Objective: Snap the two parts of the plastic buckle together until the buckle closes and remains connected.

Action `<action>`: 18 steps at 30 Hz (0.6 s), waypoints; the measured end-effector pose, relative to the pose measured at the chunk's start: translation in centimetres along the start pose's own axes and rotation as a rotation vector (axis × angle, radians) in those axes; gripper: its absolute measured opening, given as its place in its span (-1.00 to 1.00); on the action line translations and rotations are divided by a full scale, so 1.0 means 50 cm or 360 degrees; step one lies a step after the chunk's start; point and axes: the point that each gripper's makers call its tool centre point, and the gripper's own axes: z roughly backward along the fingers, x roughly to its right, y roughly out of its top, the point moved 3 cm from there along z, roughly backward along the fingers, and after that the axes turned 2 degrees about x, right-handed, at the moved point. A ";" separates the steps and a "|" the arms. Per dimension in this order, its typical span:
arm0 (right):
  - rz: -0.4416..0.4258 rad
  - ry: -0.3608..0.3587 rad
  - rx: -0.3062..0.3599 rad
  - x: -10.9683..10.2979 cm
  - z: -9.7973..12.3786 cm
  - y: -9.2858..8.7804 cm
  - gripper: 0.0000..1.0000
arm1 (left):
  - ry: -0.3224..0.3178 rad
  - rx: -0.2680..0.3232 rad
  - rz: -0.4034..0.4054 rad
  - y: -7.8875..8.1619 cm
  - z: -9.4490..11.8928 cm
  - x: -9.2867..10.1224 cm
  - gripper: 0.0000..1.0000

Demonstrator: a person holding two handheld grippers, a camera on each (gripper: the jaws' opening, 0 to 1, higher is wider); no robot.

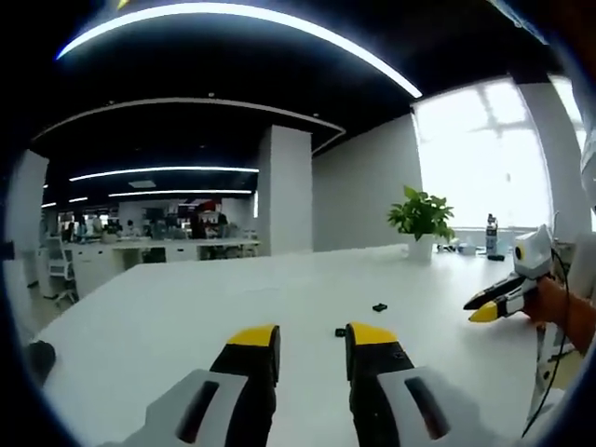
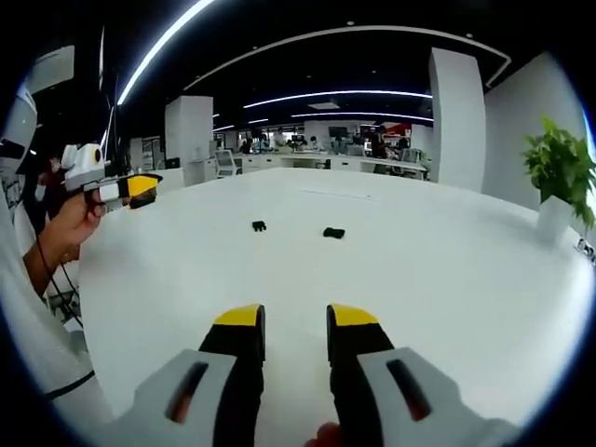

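While both buckle halves (image 2: pixel 259 225) (image 2: pixel 333 232) lie apart on the table (image 2: pixel 447 279), well short of the plant (image 2: pixel 562 172), left gripper (image 1: pixel 312 337) and right gripper (image 2: pixel 295 318) hover spread, empty; parts look light, stiff, skid-prone, so pinch each flat body.

- Table (image 2: pixel 447 270): white top, smooth, with a soft satin sheen; ceiling light reflects faintly on it.
- Two buckle parts (image 2: pixel 259 225) (image 2: pixel 333 233): black, look like matt plastic; too small to tell texture.
- Left gripper (image 1: pixel 312 337): jaws black, tipped in glossy yellow; grey-white moulded shells look like smooth plastic.
- Right gripper (image 2: pixel 295 318): same finish, yellow tips on black.
- Plant pot (image 1: pixel 421 248): white, smooth; leaves glossy green.
- Bottle (image 1: pixel 491 235): dark, material unclear.
- Ceiling: dark, matt.
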 end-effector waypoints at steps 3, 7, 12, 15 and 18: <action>0.0001 -0.0003 -0.0001 0.002 0.001 0.001 -0.47 | -0.0004 -0.0041 -0.0021 -0.007 -0.002 0.002 -0.34; -0.0002 -0.0009 0.0002 0.006 -0.003 0.005 -0.47 | -0.0021 -0.0082 -0.0034 -0.023 -0.007 0.009 -0.25; -0.0005 -0.0001 0.0007 0.007 -0.010 0.011 -0.47 | -0.0035 -0.0094 -0.0009 -0.031 -0.010 0.013 -0.25; -0.0002 0.0007 0.0000 0.005 -0.015 0.012 -0.47 | -0.0034 -0.0099 -0.0007 -0.032 -0.011 0.011 -0.32; -0.0001 0.0007 -0.0004 0.005 -0.017 0.012 -0.47 | -0.0015 -0.0074 -0.0014 -0.028 -0.011 0.005 -0.37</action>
